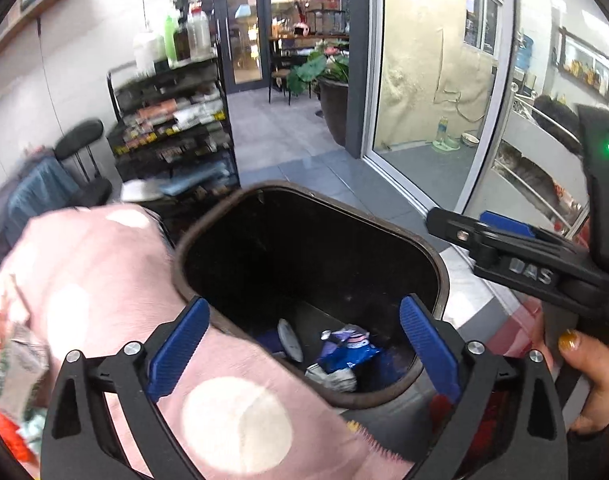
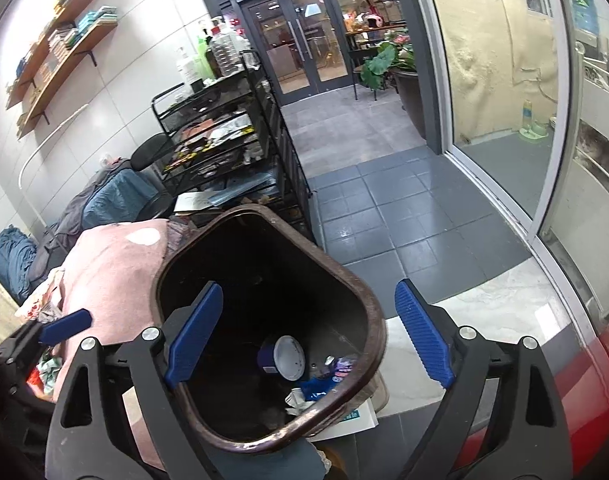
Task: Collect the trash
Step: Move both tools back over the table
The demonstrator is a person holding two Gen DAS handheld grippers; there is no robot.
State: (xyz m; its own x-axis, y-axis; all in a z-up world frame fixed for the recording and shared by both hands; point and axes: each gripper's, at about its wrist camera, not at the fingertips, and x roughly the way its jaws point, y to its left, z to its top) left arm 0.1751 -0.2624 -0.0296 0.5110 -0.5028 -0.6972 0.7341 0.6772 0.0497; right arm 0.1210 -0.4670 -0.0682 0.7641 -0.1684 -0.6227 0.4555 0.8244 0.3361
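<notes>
A dark brown trash bin (image 1: 432,256) stands open below both grippers; it also shows in the right wrist view (image 2: 368,304). Inside lie a blue wrapper (image 1: 346,350), a round white lid (image 1: 290,338) and crumpled paper (image 1: 334,378); in the right wrist view I see a purple cup with a white lid (image 2: 286,356) and a blue wrapper (image 2: 316,386). My left gripper (image 1: 304,350) is open and empty above the bin. My right gripper (image 2: 308,332) is open and empty above the bin; it shows at the right of the left wrist view (image 1: 504,236).
A pink dotted cloth (image 1: 104,280) covers a surface left of the bin, with colourful wrappers (image 1: 12,360) at its left edge. A black wire rack (image 2: 224,148) of goods stands behind. A glass door (image 2: 504,100) is at the right. Grey floor tiles (image 2: 384,208) lie beyond the bin.
</notes>
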